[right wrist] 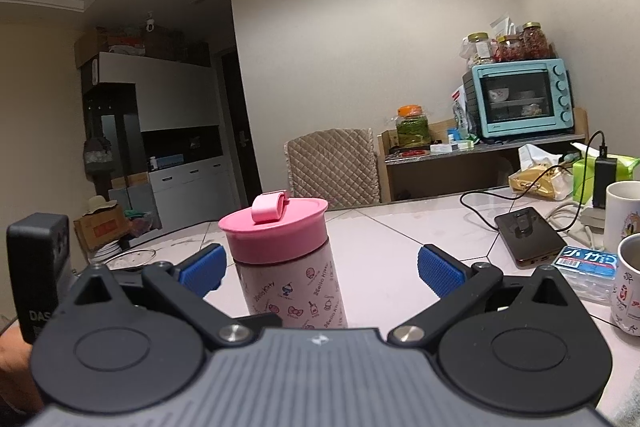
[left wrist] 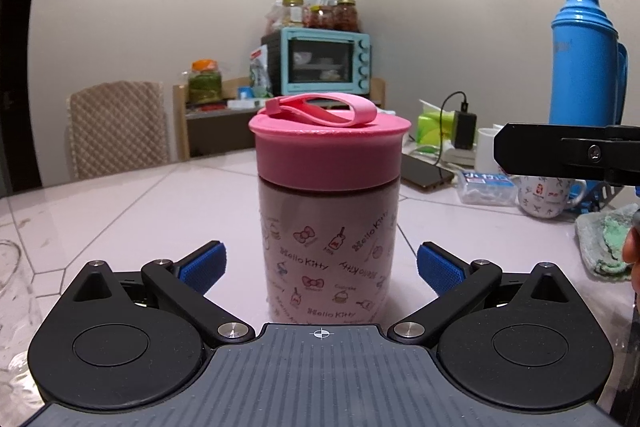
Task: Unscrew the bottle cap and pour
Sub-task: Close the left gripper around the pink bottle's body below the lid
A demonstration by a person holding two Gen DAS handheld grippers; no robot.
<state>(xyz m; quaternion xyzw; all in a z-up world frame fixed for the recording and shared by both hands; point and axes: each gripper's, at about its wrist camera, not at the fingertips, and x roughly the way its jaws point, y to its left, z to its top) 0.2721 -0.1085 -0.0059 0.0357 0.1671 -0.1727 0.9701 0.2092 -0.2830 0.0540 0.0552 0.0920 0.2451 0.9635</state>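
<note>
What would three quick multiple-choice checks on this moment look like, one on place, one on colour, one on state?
1. Where does the Hello Kitty printed bottle stand for the left gripper?
A. between its blue-padded fingers
B. outside its left finger
C. lying on the table

2. What colour is the bottle's screw cap with the loop strap?
A. blue
B. pink
C. white

3. How is the right gripper?
A. shut on the cap
B. shut on a mug
C. open, holding nothing

Answers:
1 A, the bottle sits upright, centred in the gap in the left wrist view.
2 B, cap and strap are pink in both views.
3 C, its pads stand apart, clear of the bottle.
</note>
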